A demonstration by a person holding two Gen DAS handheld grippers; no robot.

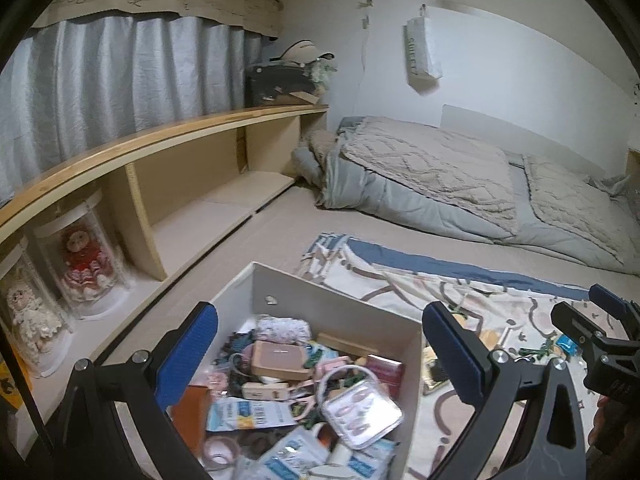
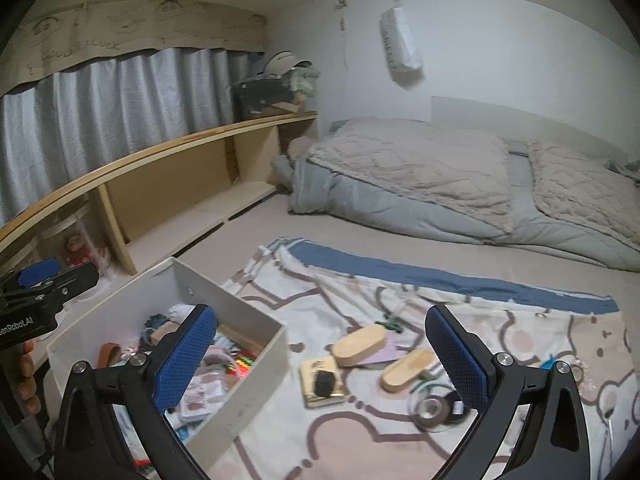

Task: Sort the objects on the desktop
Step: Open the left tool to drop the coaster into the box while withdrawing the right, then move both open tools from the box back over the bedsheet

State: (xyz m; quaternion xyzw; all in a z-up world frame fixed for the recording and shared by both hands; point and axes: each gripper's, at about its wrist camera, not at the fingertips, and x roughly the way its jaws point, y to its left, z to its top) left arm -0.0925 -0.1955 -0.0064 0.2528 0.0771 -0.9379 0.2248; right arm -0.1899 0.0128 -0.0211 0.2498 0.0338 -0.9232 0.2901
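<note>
Two wooden oval cases (image 2: pixel 359 345) lie near the lower centre of the right wrist view, on a patterned blanket (image 2: pixel 360 280) spread over the bed — one overlaps a pale pink card, the other (image 2: pixel 408 369) sits just beside it. They look stiff, light and smooth, so I judge a grip across the short width would hold best; the long axis may be too wide and the varnish could slip. Near them are a small yellowish book (image 2: pixel 322 382) with a dark object on top and a roll of tape (image 2: pixel 432 409), which is blurred. The tape is rigid and could be pinched across its wall.

The white box (image 2: pixel 240 380) at lower left already holds many small things, packets and pouches among them.

The right claw (image 2: pixel 320 356) is spread wide, touching nothing, hovering above the blanket items. The left claw (image 1: pixel 320 356) is likewise wide apart and empty, poised over the box's contents.
</note>
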